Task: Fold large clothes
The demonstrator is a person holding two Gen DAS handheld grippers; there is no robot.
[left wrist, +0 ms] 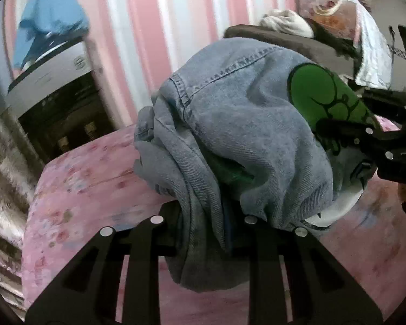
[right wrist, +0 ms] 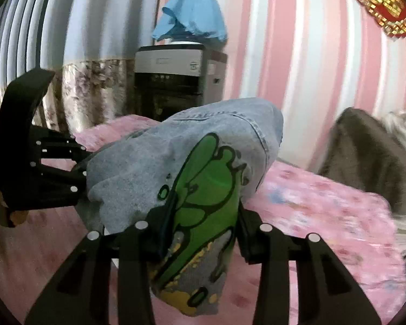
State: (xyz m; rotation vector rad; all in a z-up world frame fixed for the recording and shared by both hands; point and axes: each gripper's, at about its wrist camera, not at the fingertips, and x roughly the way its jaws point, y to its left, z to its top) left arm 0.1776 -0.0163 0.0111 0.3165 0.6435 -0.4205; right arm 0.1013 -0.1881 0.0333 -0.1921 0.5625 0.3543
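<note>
While bunched up between the two tools and lifted clear of the pink floral bedspread (left wrist: 75,178), denim jacket (left wrist: 243,124) hanging as a soft, lumpy bundle, green cartoon print (right wrist: 205,189) facing the right-hand side. Left gripper (left wrist: 203,224) nearly closed, jaws pinching a thick wad of folded denim edge. Right gripper (right wrist: 200,233) partly closed too, clamped on the printed panel, cloth spilling out below the jaws. Both grips looking firm, fabric squeezed between the pads.

Handling, by the look of it: heavy for clothing, thick weave, stiff at the stitched seams yet floppy everywhere else, not slippery, nothing fragile. Likely to sag under its own weight and to hide its shape while crumpled like this. Best taken at seams, hem or shoulder corners, where doubled stitching gives the jaws something solid, not mid-panel where layers slide. Probably needs spreading flat on the bedspread before any fold holds.

Around it: striped pink-and-white wall (right wrist: 297,67), water dispenser (right wrist: 176,81) under a blue cloth (right wrist: 192,13), grey cushion (right wrist: 365,151) off to the side.
</note>
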